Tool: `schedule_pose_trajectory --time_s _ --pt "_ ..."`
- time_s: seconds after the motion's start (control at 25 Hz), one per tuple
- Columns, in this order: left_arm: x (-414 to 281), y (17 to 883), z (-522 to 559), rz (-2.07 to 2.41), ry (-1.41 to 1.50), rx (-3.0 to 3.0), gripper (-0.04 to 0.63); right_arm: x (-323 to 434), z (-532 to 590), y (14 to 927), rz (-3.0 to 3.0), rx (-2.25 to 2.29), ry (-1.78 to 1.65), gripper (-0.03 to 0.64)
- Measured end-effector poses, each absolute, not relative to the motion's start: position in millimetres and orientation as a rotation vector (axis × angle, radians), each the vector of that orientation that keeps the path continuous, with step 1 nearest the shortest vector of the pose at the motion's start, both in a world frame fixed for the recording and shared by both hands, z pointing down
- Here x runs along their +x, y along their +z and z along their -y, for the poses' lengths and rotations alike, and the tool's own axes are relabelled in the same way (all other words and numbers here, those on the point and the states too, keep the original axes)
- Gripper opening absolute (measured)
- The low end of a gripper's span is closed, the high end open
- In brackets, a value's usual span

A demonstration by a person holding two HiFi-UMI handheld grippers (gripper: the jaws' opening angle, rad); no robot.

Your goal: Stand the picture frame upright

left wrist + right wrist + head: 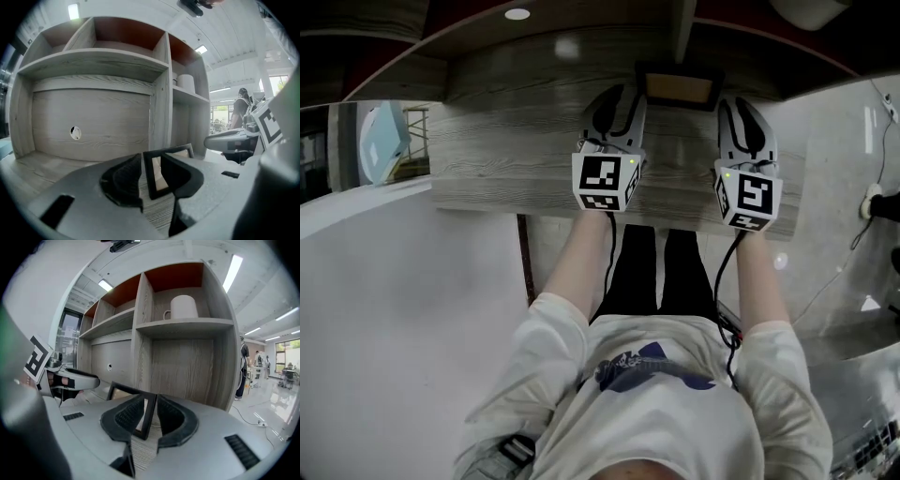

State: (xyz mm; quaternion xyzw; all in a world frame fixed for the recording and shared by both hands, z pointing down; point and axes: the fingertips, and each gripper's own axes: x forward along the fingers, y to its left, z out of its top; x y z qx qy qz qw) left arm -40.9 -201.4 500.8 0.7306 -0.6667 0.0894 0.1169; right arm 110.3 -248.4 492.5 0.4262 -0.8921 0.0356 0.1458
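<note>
The picture frame [680, 90] is a small black one with a tan inside, and it sits between my two grippers at the back of the wooden shelf board [506, 159]. My left gripper [619, 101] has its jaws around the frame's left side. In the left gripper view that black edge [168, 151] stands tilted between the pads of the left gripper [150, 161]. My right gripper [741, 111] holds the opposite side. In the right gripper view the frame [129, 388] runs edge-on through the narrow gap of the right gripper [150, 401], pads against it. The frame's lower edge is hidden by the jaws.
The shelf unit has an upright divider [159, 93] just behind the frame and a back panel with a round hole [75, 133]. A white mug [183, 307] stands on the upper right shelf. Cables and a wall socket [877, 202] are at the right, and people stand far off [241, 110].
</note>
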Motion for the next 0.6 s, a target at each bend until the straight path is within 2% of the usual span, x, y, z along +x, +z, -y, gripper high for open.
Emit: schedule_pose_trajectory --time_s 0.6 --pt "-42.8 401.2 162.8 2.036 0.169 2.068 0.118 124.9 215.1 392.6 2.542 1.322 0.144 0.078"
